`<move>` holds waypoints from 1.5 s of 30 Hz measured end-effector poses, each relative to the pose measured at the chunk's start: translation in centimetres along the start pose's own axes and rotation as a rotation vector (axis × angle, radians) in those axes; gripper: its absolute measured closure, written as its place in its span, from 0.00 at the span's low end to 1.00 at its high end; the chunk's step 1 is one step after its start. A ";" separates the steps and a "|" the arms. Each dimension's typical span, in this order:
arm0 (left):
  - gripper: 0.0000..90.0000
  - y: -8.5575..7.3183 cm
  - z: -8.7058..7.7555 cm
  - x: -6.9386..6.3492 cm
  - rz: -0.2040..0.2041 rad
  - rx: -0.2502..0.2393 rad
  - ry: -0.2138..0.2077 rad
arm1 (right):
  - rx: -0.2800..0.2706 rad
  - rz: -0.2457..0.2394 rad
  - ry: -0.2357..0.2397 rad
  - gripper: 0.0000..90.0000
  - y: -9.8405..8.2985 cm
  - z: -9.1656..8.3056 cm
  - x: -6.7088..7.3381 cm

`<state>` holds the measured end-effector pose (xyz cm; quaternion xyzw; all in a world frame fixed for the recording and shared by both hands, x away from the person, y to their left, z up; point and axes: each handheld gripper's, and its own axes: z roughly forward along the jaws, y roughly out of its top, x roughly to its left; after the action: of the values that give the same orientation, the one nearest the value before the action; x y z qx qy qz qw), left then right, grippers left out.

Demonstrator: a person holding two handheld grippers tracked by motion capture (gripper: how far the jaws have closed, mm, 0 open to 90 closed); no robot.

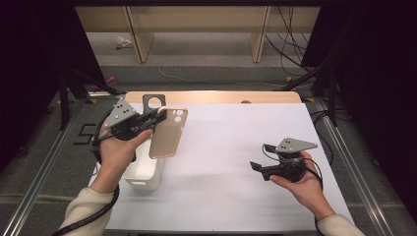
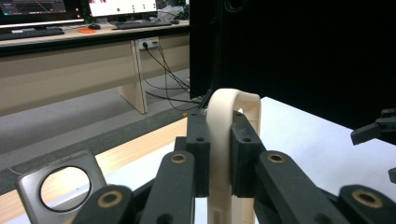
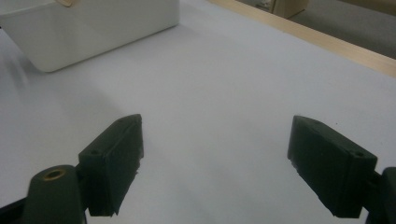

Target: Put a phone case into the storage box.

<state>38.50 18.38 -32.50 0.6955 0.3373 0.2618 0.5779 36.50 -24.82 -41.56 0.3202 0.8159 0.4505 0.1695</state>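
Phone case (image 1: pixel 168 133) held in air above bin (image 1: pixel 145 171), at counter's (image 1: pixel 231 142) left edge. Metal plate with round hole (image 1: pixel 154 102) behind case, at far edge. Right gripper (image 1: pixel 259 168) well apart, over counter's right half.

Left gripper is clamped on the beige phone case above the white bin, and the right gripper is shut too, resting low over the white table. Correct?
Not quite: the right gripper is open, its jaws wide apart with nothing between them, as the right gripper view shows. The left gripper does clamp the beige phone case above the white bin.
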 end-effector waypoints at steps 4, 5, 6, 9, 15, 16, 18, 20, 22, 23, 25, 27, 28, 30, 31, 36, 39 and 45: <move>0.89 0.1 -0.3 0.4 -0.003 -0.005 0.012 | -0.003 0.001 -0.001 0.21 0.0 0.0 0.0; 0.89 0.1 -0.4 0.6 -0.004 -0.008 0.015 | -0.004 0.002 -0.001 0.21 0.0 0.0 0.0; 0.89 0.2 -0.5 0.7 -0.008 -0.010 0.020 | -0.004 0.002 0.000 0.21 0.0 0.0 0.0; 0.89 0.2 -0.7 1.0 -0.009 -0.013 0.031 | -0.005 0.004 0.001 0.21 0.0 0.0 0.0; 0.89 0.3 -1.0 1.5 -0.007 -0.019 0.048 | -0.002 0.006 0.007 0.20 0.0 -0.1 0.1; 0.89 0.3 -1.0 1.6 -0.006 -0.019 0.051 | -0.003 0.006 0.005 0.20 -0.1 -0.2 0.1; 0.89 0.3 -1.1 1.7 -0.006 -0.018 0.054 | -0.005 0.008 0.006 0.20 -0.1 -0.3 0.1; 0.89 0.3 -1.1 1.9 -0.008 -0.019 0.059 | -0.007 0.010 0.003 0.20 -0.2 -0.4 0.0; 0.89 0.3 -1.2 2.0 -0.009 -0.020 0.065 | -0.006 0.012 0.000 0.20 -0.2 -0.5 0.0; 0.89 0.3 -1.3 2.1 -0.010 -0.020 0.068 | -0.009 0.012 0.000 0.20 -0.3 -0.6 0.0; 0.89 0.3 -1.3 2.2 -0.010 -0.021 0.073 | -0.010 0.014 -0.002 0.20 -0.3 -0.7 0.0; 0.89 0.2 -1.3 2.3 -0.009 -0.021 0.075 | -0.009 0.017 -0.001 0.20 -0.3 -0.8 -0.1; 0.89 0.2 -1.3 2.4 -0.011 -0.020 0.078 | -0.009 0.018 -0.001 0.20 -0.3 -0.8 -0.1; 0.89 0.1 -1.4 2.5 -0.012 -0.021 0.080 | -0.011 0.020 -0.002 0.20 -0.4 -0.8 -0.1; 0.89 0.1 -1.4 2.6 -0.010 -0.021 0.083 | -0.011 0.019 -0.002 0.20 -0.4 -0.8 -0.1; 0.89 0.1 -1.6 3.0 -0.006 -0.025 0.094 | -0.010 0.021 -0.003 0.20 -0.4 -0.8 -0.1; 0.89 0.0 -1.6 3.2 -0.004 -0.025 0.092 | -0.012 0.021 -0.004 0.20 -0.4 -0.8 -0.1; 0.89 -0.3 -1.5 3.5 0.005 -0.024 0.079 | -0.011 0.023 -0.003 0.20 -0.4 -0.8 -0.1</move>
<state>39.52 22.08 -32.54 0.6783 0.3551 0.2948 0.5717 36.00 -25.53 -41.47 0.3291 0.8094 0.4566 0.1674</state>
